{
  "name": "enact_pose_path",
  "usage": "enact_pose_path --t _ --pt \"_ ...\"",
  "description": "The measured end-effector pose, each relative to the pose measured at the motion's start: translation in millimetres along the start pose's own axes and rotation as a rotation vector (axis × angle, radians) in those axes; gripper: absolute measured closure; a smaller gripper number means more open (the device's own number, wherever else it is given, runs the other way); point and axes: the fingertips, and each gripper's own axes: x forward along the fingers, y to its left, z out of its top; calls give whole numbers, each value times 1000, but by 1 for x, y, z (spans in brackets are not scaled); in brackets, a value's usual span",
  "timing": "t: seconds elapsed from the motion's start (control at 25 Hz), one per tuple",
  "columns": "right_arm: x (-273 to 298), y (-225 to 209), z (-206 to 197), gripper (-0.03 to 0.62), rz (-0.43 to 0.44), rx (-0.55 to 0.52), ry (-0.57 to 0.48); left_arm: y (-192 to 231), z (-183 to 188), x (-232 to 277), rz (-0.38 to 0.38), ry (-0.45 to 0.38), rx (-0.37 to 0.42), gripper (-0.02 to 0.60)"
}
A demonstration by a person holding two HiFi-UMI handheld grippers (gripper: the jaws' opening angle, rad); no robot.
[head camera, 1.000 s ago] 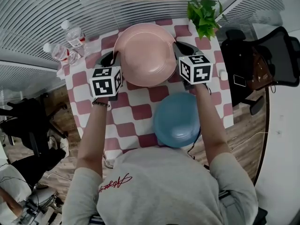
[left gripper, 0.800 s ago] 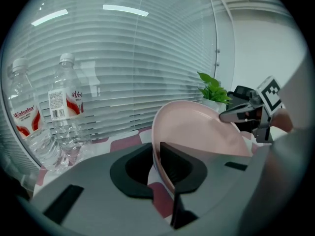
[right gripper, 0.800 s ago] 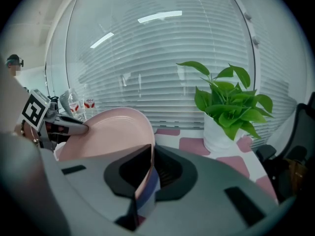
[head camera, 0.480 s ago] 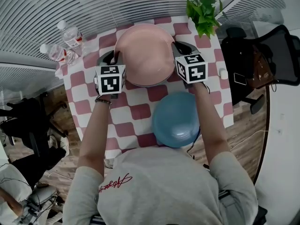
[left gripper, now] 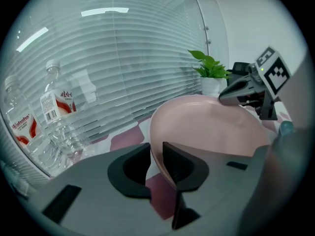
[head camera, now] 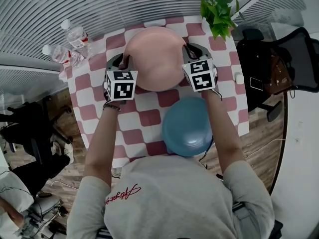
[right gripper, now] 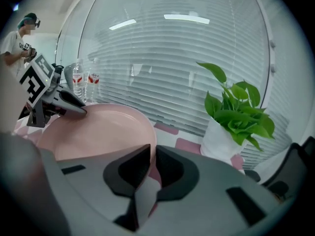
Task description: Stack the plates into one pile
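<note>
smooth pink plate, clear plastic bottles

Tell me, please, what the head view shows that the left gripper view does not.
Only the head view: the blue plate as a whole disc, and a black office chair. Only the left gripper view: the left gripper seen along its jaws, which have just been opening, the rim of the pink plate between them with a gap beside it. Both: the pink plate, two water bottles, the potted plant, the checked tablecloth.
</note>
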Motion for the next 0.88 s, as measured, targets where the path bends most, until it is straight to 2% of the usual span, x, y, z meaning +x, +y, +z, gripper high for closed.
enact_pose_path --t 0.28,0.52,0.64,0.68,0.72,0.88 --pt "-1 1 -2 562 -35 -7 -48 -2 -4 -2 11 -30 3 494" --pt "-1 1 -2 560 -26 11 -70 1 -3 -3 33 -47 -3 492" --pt "-2 2 -4 556 -18 24 -64 5 -5 -5 57 -62 -23 419" --pt "-1 3 -6 526 -10 32 -54 5 -6 -6 58 -69 -36 399" --pt "-1 3 -9 480 -2 42 -45 5 -7 -8 55 -79 -50 391" --pt "-8 -2 -16 451 9 83 -64 6 -2 -21 39 -141 -125 364"
